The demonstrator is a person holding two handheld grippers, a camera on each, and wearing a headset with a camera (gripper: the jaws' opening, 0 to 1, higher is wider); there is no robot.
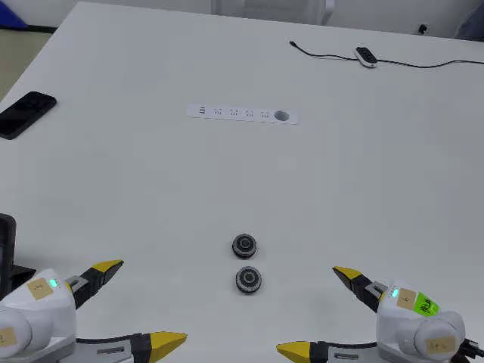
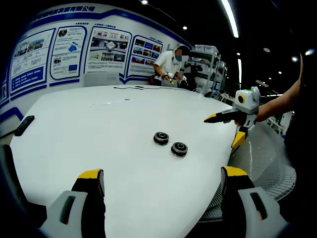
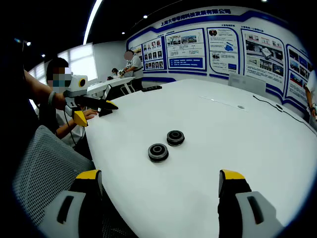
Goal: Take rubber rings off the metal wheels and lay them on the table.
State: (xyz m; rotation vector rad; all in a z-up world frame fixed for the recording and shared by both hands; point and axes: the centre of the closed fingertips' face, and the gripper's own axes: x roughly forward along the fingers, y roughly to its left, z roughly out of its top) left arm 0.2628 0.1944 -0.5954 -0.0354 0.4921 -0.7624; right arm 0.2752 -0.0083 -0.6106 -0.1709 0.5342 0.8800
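The white table (image 1: 378, 189) spreads out ahead of both grippers. The left gripper (image 1: 140, 304) hangs low over the table's near edge with its yellow-tipped jaws spread wide, holding nothing and touching nothing; its own view shows the same wide gap (image 2: 161, 172). The right gripper (image 1: 318, 311) mirrors it on the other side, jaws equally far apart and empty, as its own view confirms (image 3: 161, 173). Each shows in the other's view, off to the side and clear of the table top: the right one (image 2: 223, 130) and the left one (image 3: 96, 113).

Well beyond both grippers lies a white power strip (image 1: 242, 114), and far ahead of the left gripper, out to its left, a dark phone (image 1: 25, 113).

The two metal wheels sit between the grippers, a little ahead of the jaw tips and apart from both. The farther wheel (image 1: 244, 246) (image 2: 161, 138) (image 3: 175, 138) and the nearer wheel (image 1: 249, 280) (image 2: 179, 148) (image 3: 158, 152) lie flat, axles pointing straight up, just beside each other in a line running away from the grippers. Being round, they have no long axis. Each has a dark outer band around a grey hub.
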